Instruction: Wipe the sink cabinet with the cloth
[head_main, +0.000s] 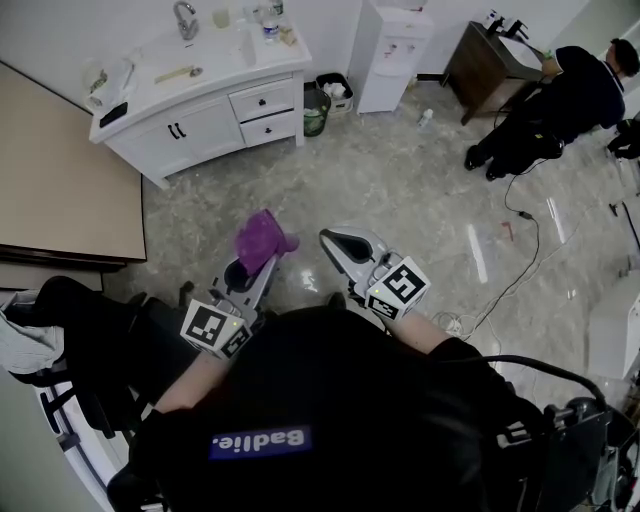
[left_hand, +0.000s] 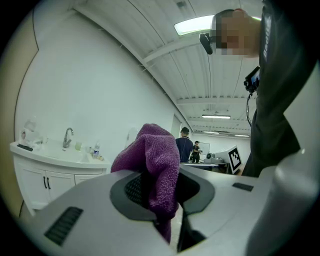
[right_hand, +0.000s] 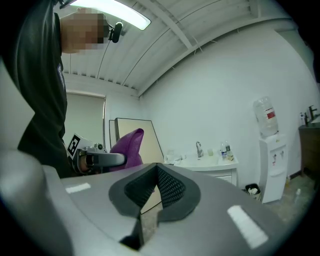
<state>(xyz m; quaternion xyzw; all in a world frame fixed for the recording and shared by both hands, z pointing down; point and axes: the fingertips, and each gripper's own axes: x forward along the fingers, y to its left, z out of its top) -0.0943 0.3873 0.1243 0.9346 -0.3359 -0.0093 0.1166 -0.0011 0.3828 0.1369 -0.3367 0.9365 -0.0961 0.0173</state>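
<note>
Right now your left gripper pinches the purple cloth between its jaws. Your right gripper sits closed and empty, with the sink cabinet far off to the left.

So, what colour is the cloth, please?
The cloth is purple, clearest in the left gripper view.

Items on the sink cabinet top are too small to identify

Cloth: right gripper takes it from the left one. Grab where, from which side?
Probably the bunched free end of the cloth sticking out past the left gripper, from the tip side; the other end is pinched in those jaws. Open the shut right gripper first.
</note>
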